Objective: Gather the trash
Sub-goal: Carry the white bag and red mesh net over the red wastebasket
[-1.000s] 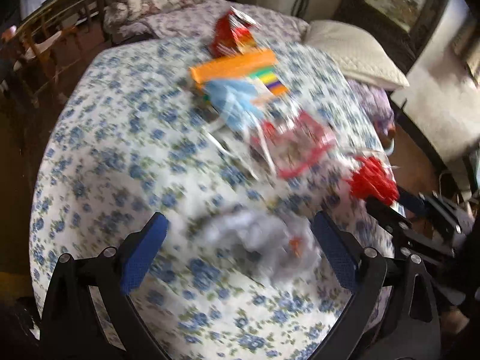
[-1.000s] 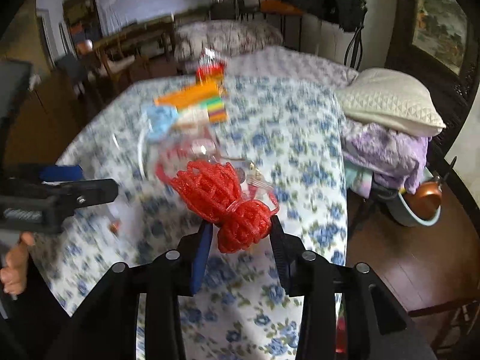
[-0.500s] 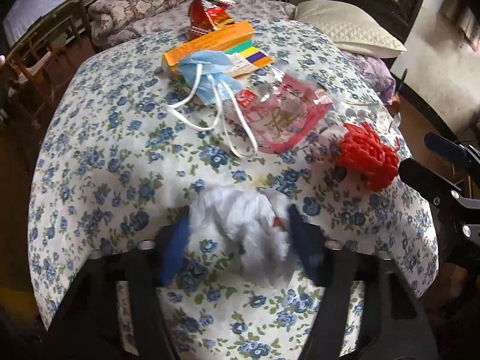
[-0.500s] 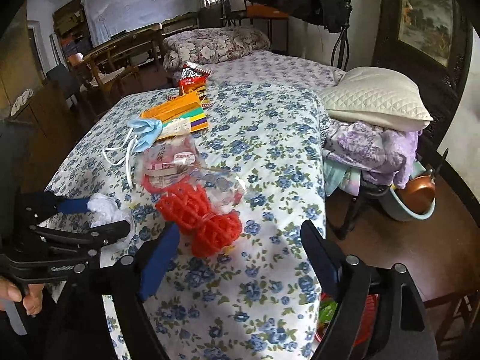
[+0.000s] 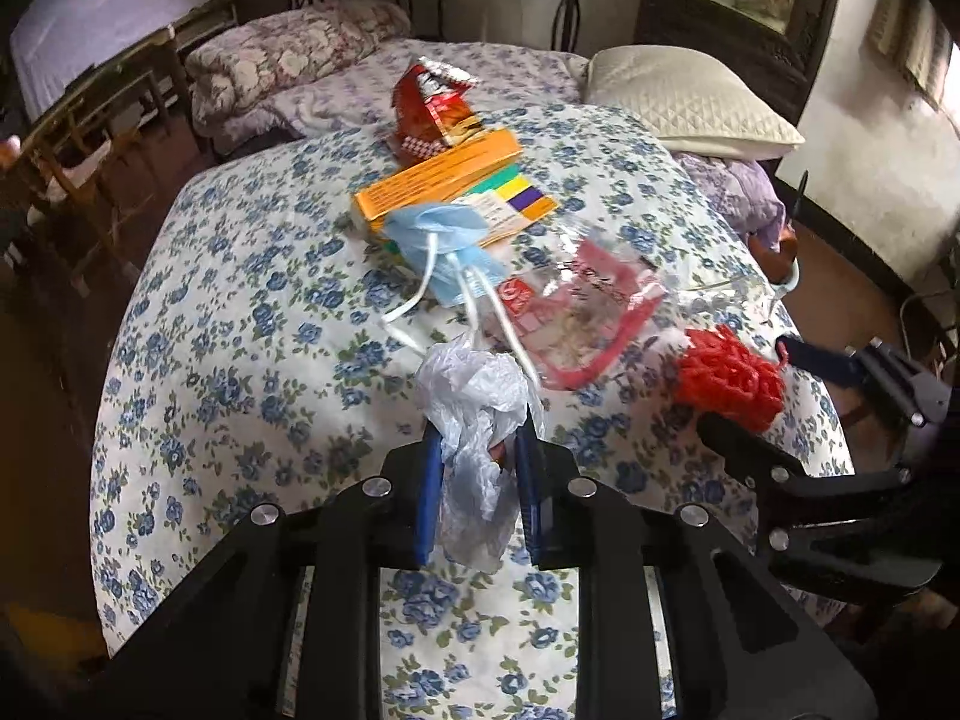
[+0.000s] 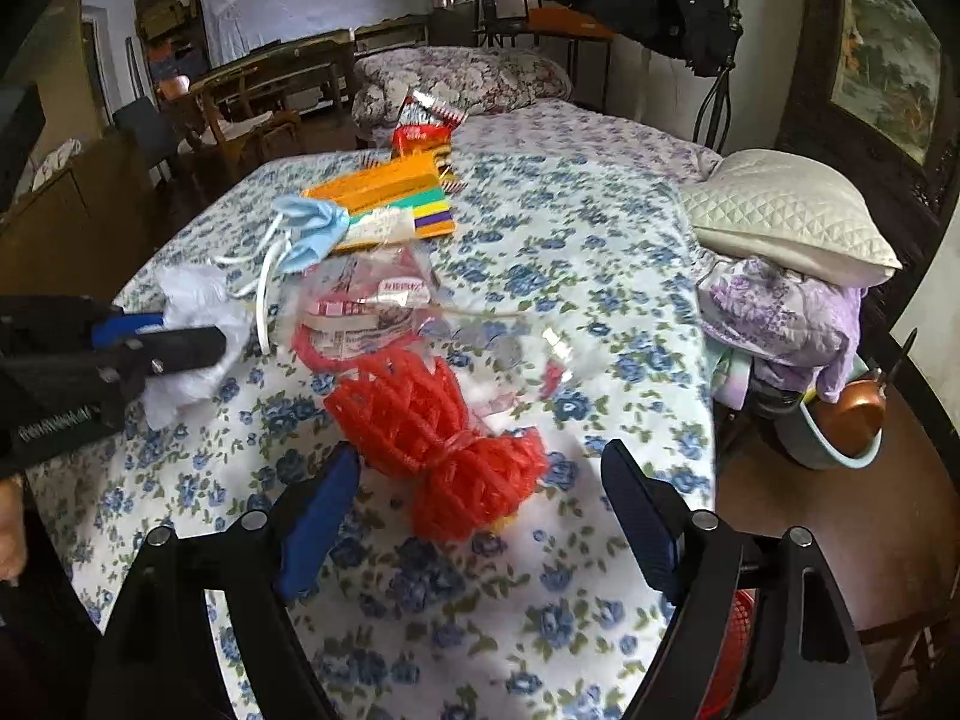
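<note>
Where the flowered cloth (image 5: 252, 300) covers the whole table, blue blossoms on white, the litter lies in a loose line running from the far edge toward the cameras. Beyond the table stand a bed with a patterned quilt (image 5: 288, 54), wooden chairs at the left, and a cream quilted pillow (image 6: 786, 216) atop a heap of lilac fabric at the right.

On the cloth, farthest off, a red snack bag (image 5: 432, 105) stands crumpled against an orange box (image 5: 438, 180), which rests on a flat pack with green, yellow and purple stripes. A blue face mask (image 5: 444, 240) drapes over the near end of the box, its white ear loops trailing forward. Just beside it lies a clear plastic wrapper with red print (image 5: 582, 318).

Nearer still, the red mesh net (image 6: 438, 438), bunched and tied at its middle, sits on the cloth between the fingers of the right gripper (image 6: 480, 516). Those jaws stand apart on either side of it, their blue pads clear of the mesh; they have just been narrowing around it without yet pressing.

Smallest of all, the crumpled white plastic bag (image 5: 474, 420) is clenched by the left gripper (image 5: 474, 480), whose jaws have just come together on it. Both blue pads squeeze the bag's middle, while its loose top puffs out above the fingertips and a tail hangs below, over the cloth near the table's front edge.
</note>
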Tool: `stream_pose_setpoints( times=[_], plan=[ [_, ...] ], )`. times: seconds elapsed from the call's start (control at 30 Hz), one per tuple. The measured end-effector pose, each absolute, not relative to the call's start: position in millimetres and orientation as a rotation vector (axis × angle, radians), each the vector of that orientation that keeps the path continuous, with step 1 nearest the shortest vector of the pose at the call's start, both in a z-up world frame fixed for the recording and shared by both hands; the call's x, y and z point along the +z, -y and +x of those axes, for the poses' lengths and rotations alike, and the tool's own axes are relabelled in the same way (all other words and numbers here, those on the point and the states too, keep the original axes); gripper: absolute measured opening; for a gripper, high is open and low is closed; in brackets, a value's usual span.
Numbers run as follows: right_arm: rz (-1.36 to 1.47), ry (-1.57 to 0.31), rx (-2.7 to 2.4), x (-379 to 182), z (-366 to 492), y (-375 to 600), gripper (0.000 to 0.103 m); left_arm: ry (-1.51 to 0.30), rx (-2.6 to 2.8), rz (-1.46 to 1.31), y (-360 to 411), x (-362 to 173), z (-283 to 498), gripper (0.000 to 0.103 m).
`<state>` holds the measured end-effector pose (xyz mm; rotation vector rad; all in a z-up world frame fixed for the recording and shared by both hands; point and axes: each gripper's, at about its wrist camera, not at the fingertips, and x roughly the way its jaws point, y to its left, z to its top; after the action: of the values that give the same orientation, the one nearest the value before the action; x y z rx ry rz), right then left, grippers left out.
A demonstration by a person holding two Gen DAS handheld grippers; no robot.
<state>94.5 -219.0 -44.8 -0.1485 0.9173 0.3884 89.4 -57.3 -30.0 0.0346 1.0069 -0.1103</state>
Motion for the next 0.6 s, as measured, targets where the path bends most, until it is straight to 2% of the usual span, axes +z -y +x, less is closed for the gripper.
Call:
stream_pose_setpoints(
  times=[0.03, 0.13, 0.6],
  plan=[
    [-0.142, -0.938, 0.397, -47.0, 96.3, 218.5, 0.042, -1.011, -0.109, 0.03, 56.6, -30.1, 90.5, 0.023],
    [-0.137, -0.941, 0.407, -43.0, 93.2, 218.8, 0.035, -1.022, -0.111, 0.01, 52.2, -30.2, 91.6, 0.023],
    [-0.047, -0.787, 0.424, 22.3, 50.1, 251.2, 0.034, -0.94, -0.174, 0.024, 78.9, -2.7, 83.3, 0.023]
  ],
)
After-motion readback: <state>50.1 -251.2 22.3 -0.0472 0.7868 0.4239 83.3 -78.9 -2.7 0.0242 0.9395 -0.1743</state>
